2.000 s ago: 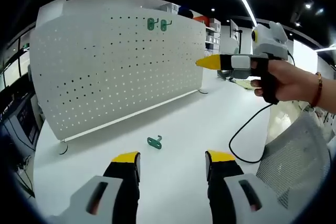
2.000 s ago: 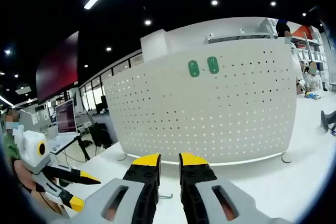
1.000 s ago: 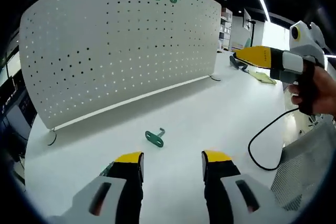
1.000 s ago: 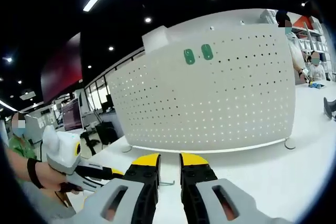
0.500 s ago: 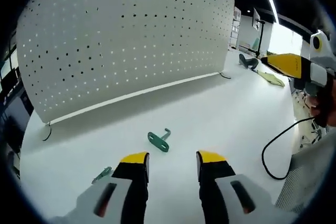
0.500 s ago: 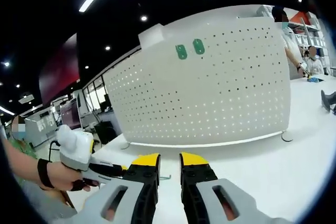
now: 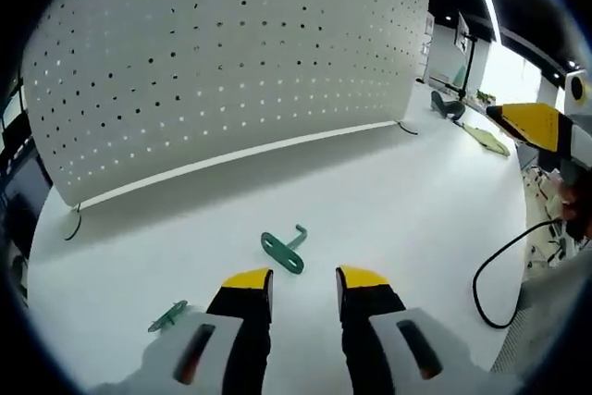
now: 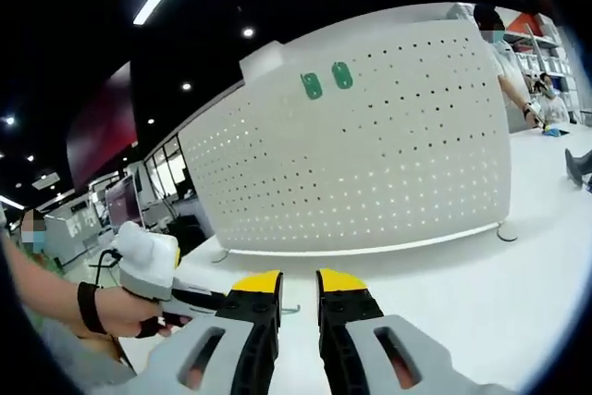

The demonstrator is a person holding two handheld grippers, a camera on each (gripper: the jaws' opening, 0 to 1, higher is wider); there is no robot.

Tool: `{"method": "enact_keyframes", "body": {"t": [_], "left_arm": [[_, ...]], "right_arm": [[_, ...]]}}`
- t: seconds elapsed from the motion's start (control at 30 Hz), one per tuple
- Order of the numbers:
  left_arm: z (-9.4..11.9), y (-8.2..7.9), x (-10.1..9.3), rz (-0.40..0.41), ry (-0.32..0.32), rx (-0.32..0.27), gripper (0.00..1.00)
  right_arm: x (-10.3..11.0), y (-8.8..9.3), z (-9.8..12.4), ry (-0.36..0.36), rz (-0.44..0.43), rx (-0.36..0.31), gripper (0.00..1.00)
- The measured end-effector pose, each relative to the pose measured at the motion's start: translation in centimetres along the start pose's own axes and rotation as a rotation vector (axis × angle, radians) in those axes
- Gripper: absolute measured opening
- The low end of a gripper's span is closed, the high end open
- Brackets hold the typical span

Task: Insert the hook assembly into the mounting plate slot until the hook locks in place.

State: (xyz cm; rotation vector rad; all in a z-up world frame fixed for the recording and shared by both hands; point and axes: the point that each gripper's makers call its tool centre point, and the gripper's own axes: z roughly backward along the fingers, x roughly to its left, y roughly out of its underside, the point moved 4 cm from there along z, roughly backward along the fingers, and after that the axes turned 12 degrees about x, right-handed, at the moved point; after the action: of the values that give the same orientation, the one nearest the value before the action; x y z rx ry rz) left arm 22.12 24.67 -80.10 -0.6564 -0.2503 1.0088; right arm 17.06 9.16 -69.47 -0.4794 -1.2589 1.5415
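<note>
The white pegboard mounting plate stands upright on the white table. Two green hooks hang side by side near its top edge. A loose green hook lies flat on the table just ahead of my left gripper, which is open with a narrow gap and holds nothing. A second green hook lies to its left. My right gripper is raised facing the pegboard, jaws together and empty. Its yellow tip shows at the right edge.
A black cable loops over the table at the right. A hand holds the left gripper low at the left. People stand beyond the pegboard's right end. Bare table lies between the loose hook and the pegboard's foot.
The left gripper has moved forward and down toward the loose hook, and its jaws have drawn closer together. The right gripper's jaws are unchanged; its view has shifted only slightly.
</note>
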Motion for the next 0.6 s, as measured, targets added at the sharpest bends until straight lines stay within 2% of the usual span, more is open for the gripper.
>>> {"method": "enact_keyframes", "body": {"t": [0.17,0.6], "left_arm": [[-0.8,0.1,0.2,0.03,0.004,0.023,0.26],[-2.3,-0.4,0.4,0.06,-0.022,0.034,0.22]], "right_arm": [[-0.2,0.2,0.1,0.007,0.001,0.005,0.14],[-1.0,0.7,0.2,0.025,-0.025,0.006,0.13]]}}
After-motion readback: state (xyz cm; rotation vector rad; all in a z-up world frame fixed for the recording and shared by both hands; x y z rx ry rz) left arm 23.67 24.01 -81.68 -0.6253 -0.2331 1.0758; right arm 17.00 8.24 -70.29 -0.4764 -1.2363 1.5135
